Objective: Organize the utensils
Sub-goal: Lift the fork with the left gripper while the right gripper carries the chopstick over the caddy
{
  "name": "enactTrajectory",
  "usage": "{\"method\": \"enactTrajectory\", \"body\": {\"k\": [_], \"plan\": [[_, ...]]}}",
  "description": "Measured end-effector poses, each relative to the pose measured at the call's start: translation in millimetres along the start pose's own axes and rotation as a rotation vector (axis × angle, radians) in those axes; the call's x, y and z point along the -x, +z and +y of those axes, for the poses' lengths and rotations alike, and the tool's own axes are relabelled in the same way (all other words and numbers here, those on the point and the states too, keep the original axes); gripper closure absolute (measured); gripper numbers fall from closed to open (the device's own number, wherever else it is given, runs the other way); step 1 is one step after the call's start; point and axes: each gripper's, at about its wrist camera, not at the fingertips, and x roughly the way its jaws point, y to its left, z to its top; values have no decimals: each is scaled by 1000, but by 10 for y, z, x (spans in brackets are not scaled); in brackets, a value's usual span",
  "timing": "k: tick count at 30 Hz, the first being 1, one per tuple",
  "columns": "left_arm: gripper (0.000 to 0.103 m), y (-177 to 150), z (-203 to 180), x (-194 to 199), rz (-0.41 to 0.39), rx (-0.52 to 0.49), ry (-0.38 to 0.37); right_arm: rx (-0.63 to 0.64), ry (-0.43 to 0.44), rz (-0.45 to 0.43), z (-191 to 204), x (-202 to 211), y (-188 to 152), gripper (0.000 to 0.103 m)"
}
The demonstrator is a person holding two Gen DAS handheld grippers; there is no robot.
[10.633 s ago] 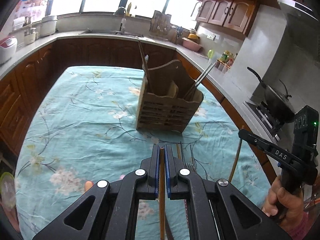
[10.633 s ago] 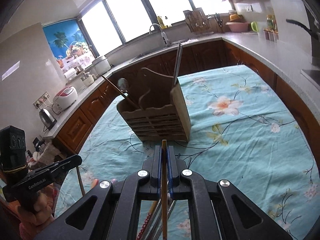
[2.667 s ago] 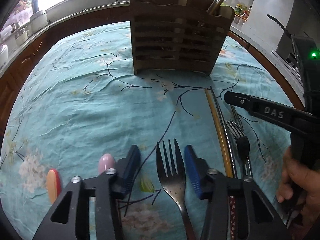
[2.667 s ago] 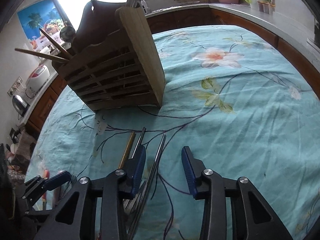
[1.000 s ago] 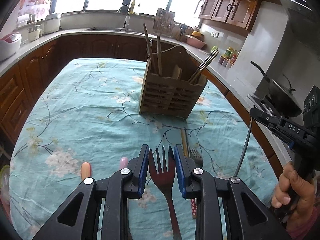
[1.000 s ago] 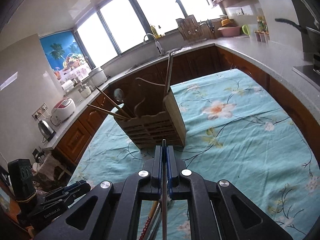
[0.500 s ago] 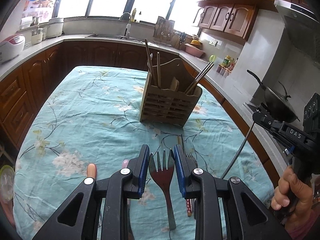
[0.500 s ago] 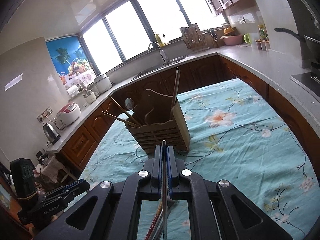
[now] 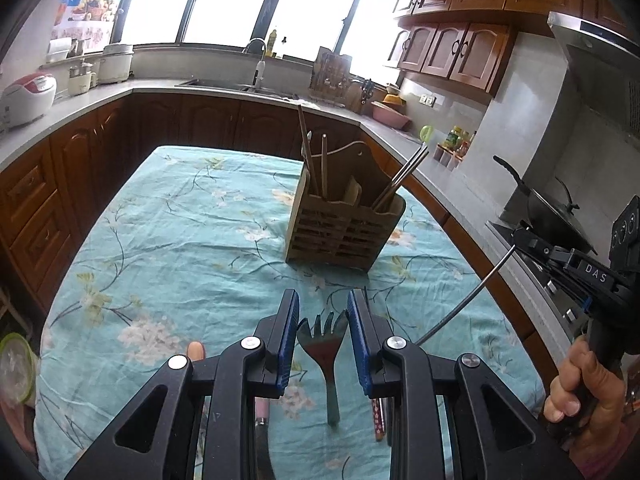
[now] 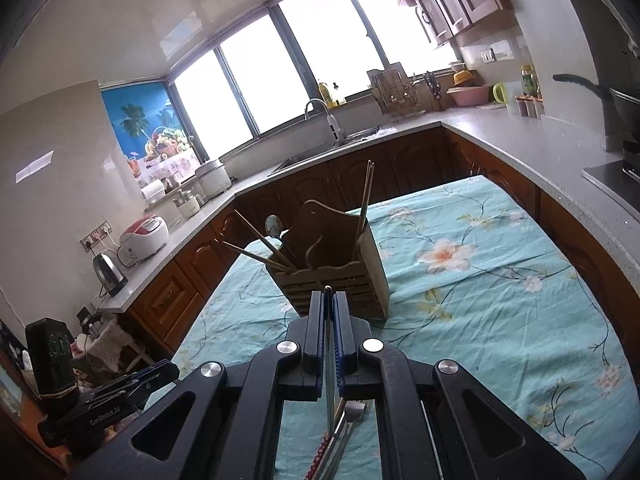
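My left gripper point(image 9: 323, 300) is shut on a metal fork point(image 9: 322, 332), tines forward and handle hanging down, above the floral tablecloth point(image 9: 180, 248). My right gripper point(image 10: 328, 296) is shut on a thin metal chopstick point(image 10: 328, 360); in the left wrist view that chopstick point(image 9: 464, 296) slants down from the right gripper point(image 9: 520, 236), which a hand holds. The wooden utensil holder point(image 9: 344, 228) stands mid-table ahead of both grippers, with wooden chopsticks, metal chopsticks and a spoon in it. The right wrist view shows the holder point(image 10: 340, 280) just beyond the fingertips and the left gripper point(image 10: 160, 372) at lower left.
Loose utensils lie on the cloth under the grippers: a pink-handled piece point(image 9: 262, 412), a red patterned chopstick point(image 9: 376, 416), an orange tip point(image 9: 195, 350). A wok point(image 9: 552, 216) sits on the stove at right. A green-rimmed container point(image 9: 14, 364) is at the left edge.
Both grippers have risen a little with the fork and the metal chopstick held; the table and holder look lower and farther. The fork's handle now hangs more steeply.
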Motion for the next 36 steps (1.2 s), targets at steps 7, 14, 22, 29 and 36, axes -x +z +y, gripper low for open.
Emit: {"method": "enactTrajectory", "body": {"k": [7, 14, 22, 29, 36], "plan": [[80, 112, 37, 10, -22, 4, -3, -1, 3, -15, 10, -3, 50, 99], [80, 300, 38, 21, -66, -1, -11, -2, 2, -48, 1, 16, 149, 99], [80, 599, 59, 33, -137, 12, -32, 4, 1, -88, -24, -24, 383, 99], [80, 909, 59, -41, -201, 25, -51, 17, 3, -132, -15, -89, 645, 99], [80, 1245, 94, -234, -280, 46, -58, 32, -3, -185, -27, -195, 966, 99]]}}
